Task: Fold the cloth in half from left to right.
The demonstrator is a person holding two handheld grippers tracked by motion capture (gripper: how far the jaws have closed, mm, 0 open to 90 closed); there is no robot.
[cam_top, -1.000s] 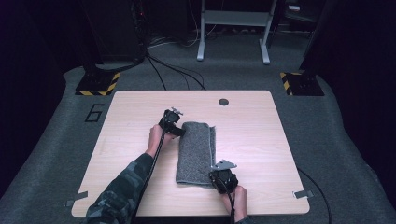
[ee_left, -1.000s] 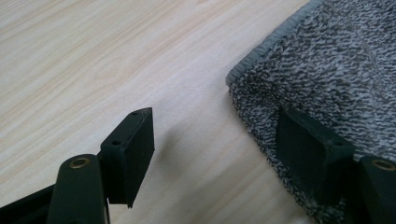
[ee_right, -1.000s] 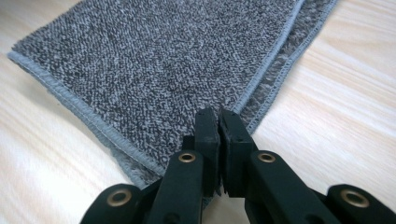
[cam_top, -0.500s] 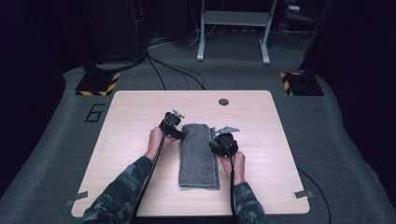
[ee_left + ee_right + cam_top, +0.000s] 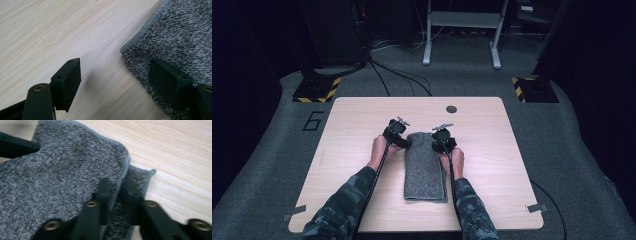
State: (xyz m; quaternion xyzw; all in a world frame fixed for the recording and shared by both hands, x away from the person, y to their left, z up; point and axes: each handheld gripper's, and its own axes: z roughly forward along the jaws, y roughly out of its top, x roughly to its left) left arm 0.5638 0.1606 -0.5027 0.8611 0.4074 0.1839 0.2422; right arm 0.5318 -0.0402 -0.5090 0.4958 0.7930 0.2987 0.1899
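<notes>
Fingers on the right gripper have just been closing. They're nearly together now, with the far right corner of the grey towel pinched between them and the stitched hem running up through the gap. On the left gripper the fingers stand wide apart and hold nothing. One sits over the towel's far left corner and the other over bare wood, so the corner lies between them ungripped. In the high view the towel is a long, narrow folded strip running from between the fingers back toward the person, with the left gripper and right gripper each at one far corner. My read is that the step in hand is getting both far corners gripped for another fold. To do it well, I'd get the outer left finger under every layer before closing and take about as deep a bite as the right has. I'd also keep the right low until the left has hold, or the strip may skew. A lower layer pokes out just beside the right fingers, so make sure that's caught too. There's bare surface either side of the fingers, and a small dark round spot lies beyond them, well apart.
</notes>
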